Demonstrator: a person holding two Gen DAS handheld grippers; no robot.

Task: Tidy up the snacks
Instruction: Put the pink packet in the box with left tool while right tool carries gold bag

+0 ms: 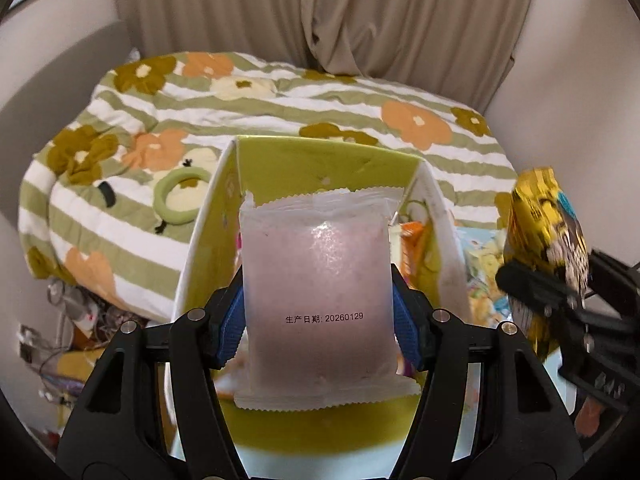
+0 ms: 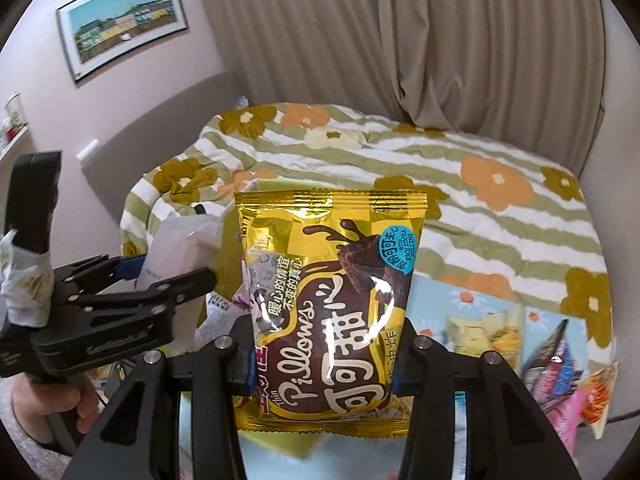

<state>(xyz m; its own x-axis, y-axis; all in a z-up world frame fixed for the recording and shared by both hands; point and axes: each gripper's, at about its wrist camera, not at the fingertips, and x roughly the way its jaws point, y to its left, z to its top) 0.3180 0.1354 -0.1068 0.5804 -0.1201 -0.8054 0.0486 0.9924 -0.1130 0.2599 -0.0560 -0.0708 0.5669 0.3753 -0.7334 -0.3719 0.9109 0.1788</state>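
Note:
My left gripper [image 1: 319, 312] is shut on a pale pink snack packet [image 1: 318, 280] with a printed date, holding it upright over an open yellow-green box [image 1: 320, 156]. Other snacks lie inside the box behind the packet, one orange [image 1: 412, 240]. My right gripper [image 2: 322, 364] is shut on a gold Pillows chocolate snack bag [image 2: 328, 312], held upright. That bag [image 1: 548, 232] and gripper show at the right edge of the left wrist view. The left gripper with the pink packet [image 2: 180, 248] shows at the left of the right wrist view, over the box.
A bed with a green-striped flowered quilt [image 1: 280, 108] lies behind the box. Several loose snack packets [image 2: 552, 360] lie on a light blue patterned surface to the right. Beige curtains [image 2: 440, 40] hang behind. Cables and clutter [image 1: 72, 320] sit low on the left.

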